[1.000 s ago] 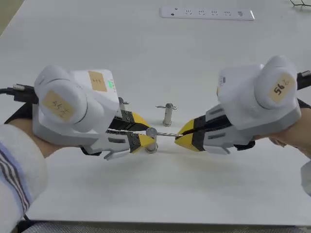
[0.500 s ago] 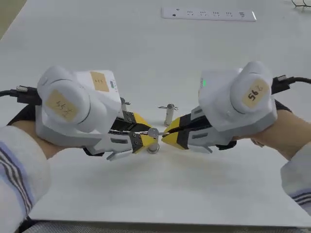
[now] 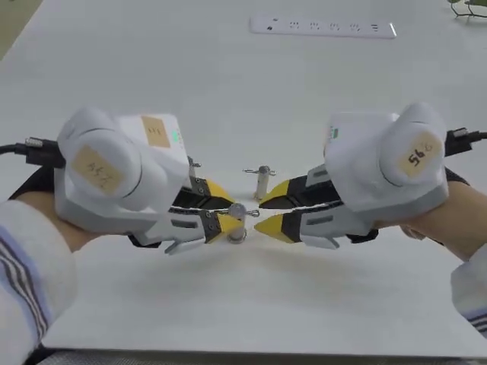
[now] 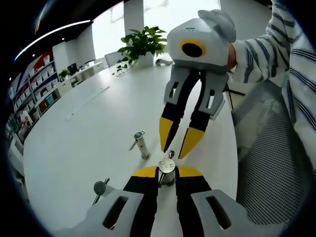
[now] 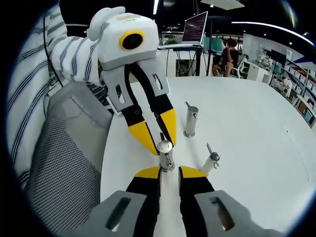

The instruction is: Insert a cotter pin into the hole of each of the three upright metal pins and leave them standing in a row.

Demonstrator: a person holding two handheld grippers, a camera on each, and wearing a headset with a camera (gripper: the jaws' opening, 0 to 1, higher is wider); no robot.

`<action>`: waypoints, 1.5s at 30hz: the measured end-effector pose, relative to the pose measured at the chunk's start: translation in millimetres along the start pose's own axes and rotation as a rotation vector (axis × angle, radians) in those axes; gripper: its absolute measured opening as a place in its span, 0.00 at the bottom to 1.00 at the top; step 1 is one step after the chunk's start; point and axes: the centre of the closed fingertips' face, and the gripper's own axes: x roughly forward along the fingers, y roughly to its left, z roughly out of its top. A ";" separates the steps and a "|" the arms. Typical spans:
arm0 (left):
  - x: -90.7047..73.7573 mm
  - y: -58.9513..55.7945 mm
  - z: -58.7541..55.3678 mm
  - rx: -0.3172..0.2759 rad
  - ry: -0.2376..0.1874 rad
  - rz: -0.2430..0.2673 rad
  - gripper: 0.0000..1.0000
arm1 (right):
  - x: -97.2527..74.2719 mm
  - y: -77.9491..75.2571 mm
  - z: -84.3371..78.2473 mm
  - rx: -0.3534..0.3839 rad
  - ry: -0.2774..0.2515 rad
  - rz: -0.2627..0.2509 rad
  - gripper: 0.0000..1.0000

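Head view: the left gripper [image 3: 222,207] has its fingers closed on the shaft of the metal pin [image 3: 237,221], which stands on the tabletop [image 3: 228,91]. The cotter pin [image 3: 247,214] looks to be seated through the pin's head. It lies between the spread tips of the right gripper [image 3: 270,209], and no contact with them is visible. To do this step well, hold the pin steady and upright. Draw the right fingers straight back along the cotter pin's line so they do not drag it out.

Left gripper view: the pin [image 4: 167,167] sits clamped between this view's own fingers. The cotter pin's loop [image 4: 171,154] is just past them, under the right fingers, which stand apart. A neighbouring pin [image 4: 141,144] stands close by, so the retreat needs care.

Right gripper view: the pin [image 5: 165,154] stands just ahead of the gap between these moderately parted fingers, and the left fingers flank its head from beyond.
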 end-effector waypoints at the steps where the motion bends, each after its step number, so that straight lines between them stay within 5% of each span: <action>1: 0.0 0.0 0.0 0.002 0.000 0.000 0.09 | 0.1 0.4 0.8 -0.006 -0.002 -0.002 0.06; 13: -0.5 0.5 -0.4 -0.009 -0.001 0.013 0.09 | 5.7 2.4 12.9 -0.024 -0.024 -0.004 0.00; 24: -4.4 -0.6 3.4 0.052 -0.011 0.039 0.13 | 5.8 4.4 14.5 -0.037 -0.035 -0.019 0.05; 29: -15.1 -8.6 4.0 -0.003 -0.046 0.017 0.27 | 7.8 3.3 13.2 -0.001 -0.058 -0.032 0.17; 35: -30.3 -7.9 0.0 -0.048 -0.094 0.109 0.49 | 12.9 1.6 14.9 0.078 -0.127 -0.046 0.19; 41: -45.5 -19.5 -4.6 -0.145 -0.155 0.135 0.70 | 20.0 2.2 12.8 0.122 -0.176 -0.037 0.22; 43: -47.6 -23.2 -9.1 -0.208 -0.152 0.140 0.80 | 23.2 2.0 13.6 0.137 -0.203 -0.032 0.23; 45: -48.7 -23.8 -10.8 -0.207 -0.155 0.151 0.89 | 25.4 2.0 13.9 0.146 -0.219 -0.026 0.24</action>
